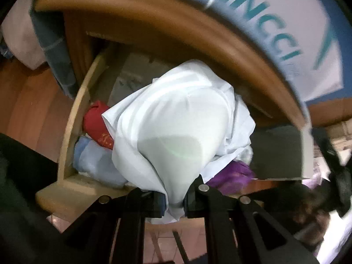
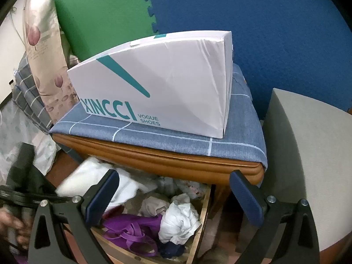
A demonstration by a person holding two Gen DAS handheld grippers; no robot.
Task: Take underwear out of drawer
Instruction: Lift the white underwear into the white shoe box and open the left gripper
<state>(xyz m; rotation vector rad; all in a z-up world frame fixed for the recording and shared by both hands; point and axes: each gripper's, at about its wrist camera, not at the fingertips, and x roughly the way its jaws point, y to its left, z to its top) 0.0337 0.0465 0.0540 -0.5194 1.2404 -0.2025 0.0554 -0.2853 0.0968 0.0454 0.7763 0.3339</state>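
My left gripper (image 1: 175, 200) is shut on a white piece of underwear (image 1: 176, 121). The cloth hangs from its pads above the open wooden drawer (image 1: 72, 118) and hides much of the inside. Beside it in the drawer lie a red garment (image 1: 96, 123), a light blue one (image 1: 96, 160) and a purple one (image 1: 233, 173). In the right wrist view the same white cloth (image 2: 88, 173) shows blurred at the drawer's left. My right gripper (image 2: 175, 194) hovers open over the drawer (image 2: 203, 211), holding nothing. Below it are a purple garment (image 2: 132, 226) and a crumpled white one (image 2: 180, 220).
A white shoe box (image 2: 165, 88) sits on a blue checked cloth (image 2: 198, 136) that covers the cabinet top just above the drawer. A grey padded surface (image 2: 308, 154) stands to the right. Blue and green foam mats line the wall. A patterned curtain (image 2: 44, 66) hangs on the left.
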